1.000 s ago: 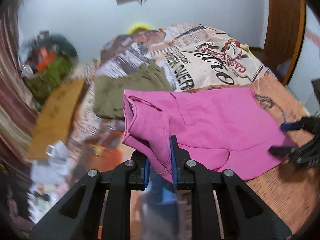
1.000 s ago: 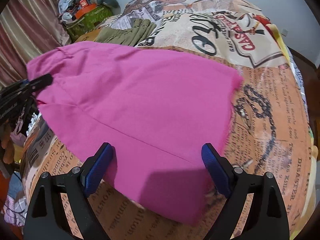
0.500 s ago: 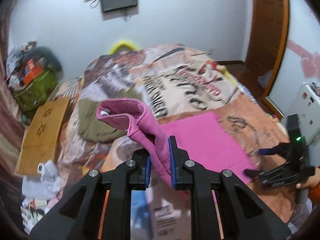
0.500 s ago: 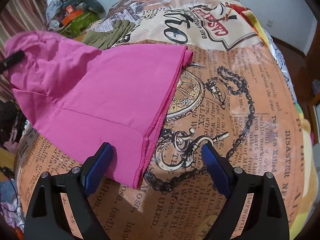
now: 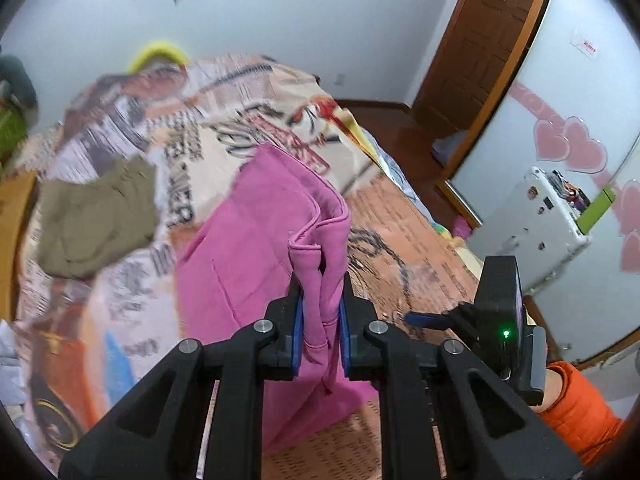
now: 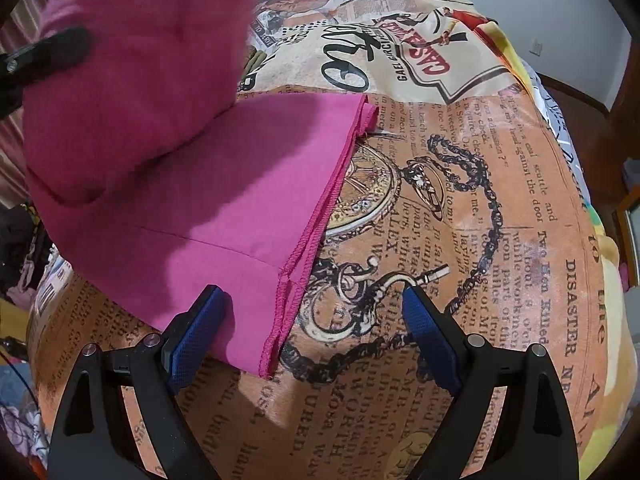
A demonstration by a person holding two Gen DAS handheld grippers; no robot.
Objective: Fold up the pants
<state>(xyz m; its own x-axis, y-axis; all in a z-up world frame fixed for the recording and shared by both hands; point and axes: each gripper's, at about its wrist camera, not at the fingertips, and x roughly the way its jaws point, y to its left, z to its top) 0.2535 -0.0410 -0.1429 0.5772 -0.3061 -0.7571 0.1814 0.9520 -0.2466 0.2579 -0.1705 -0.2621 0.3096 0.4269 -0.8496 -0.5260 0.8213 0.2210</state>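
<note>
A: Where are the pink pants [image 5: 256, 232] & which way do they run?

B: On the bed [image 6: 460, 240], w/ a newspaper-print cover. Long axis goes from the waist end, lifted at the left side of the right-wrist view, across to the leg hems [image 6: 316, 216] lying flat on the cover. Hem edge faces right.

A: And relative to each claw?

B: Left claw [image 5: 320, 320] is pinched narrow on a bunched fold of the waist end, holding it up off the bed; fabric hangs down between the blue pads [image 5: 297, 336]. Right claw [image 6: 312, 336] is spread wide just above the hems, nothing gripped; its left pad is over pink cloth, its right pad over bare cover. The lower hem corner sits between them.

A: Anything else?

B: Olive clothes [image 5: 96, 224] farther back on the bed. Orange sleeve [image 5: 580, 412] behind the right claw.
</note>
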